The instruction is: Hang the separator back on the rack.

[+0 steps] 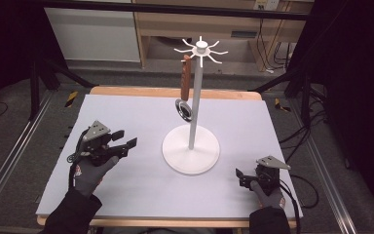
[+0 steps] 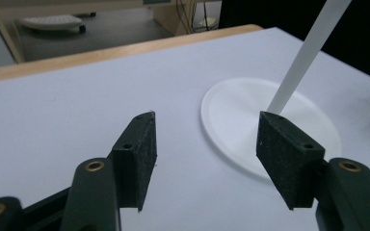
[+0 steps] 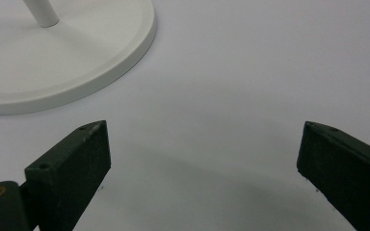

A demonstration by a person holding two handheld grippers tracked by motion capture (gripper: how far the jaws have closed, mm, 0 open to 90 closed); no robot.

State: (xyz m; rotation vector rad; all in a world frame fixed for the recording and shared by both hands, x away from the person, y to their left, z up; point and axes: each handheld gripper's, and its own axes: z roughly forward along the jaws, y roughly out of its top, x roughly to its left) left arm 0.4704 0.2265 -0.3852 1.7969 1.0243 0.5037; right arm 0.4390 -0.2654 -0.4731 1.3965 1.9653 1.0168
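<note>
The utensil (image 1: 186, 87), a wooden-handled tool with a round metal head, hung from one of the white prongs at the top of the stand (image 1: 191, 148), its head dangling beside the pole, well above the counter (image 1: 141, 195). Judged from that, the hanging step looked finished and the moment belonged to the retreat: nothing remained on the counter to pick up, and both hands sat low and apart from the stand. The left gripper (image 1: 126, 142) lay left of the stand's round base, tilted slightly and aimed toward it, its jaws released and spread with nothing between them; in the left gripper view the base (image 2: 270, 125) and the slanting pole showed beyond the bare pads (image 2: 142, 154). The right gripper (image 1: 241, 178) rested near the counter's front right corner, pointing left toward the base, its jaws likewise wide apart and empty over plain counter surface. The gloved hands held each tool from behind, forearms entering from the near edge. Any next move would probably call only for keeping clear of the stand so the hung utensil was not knocked loose.
</note>
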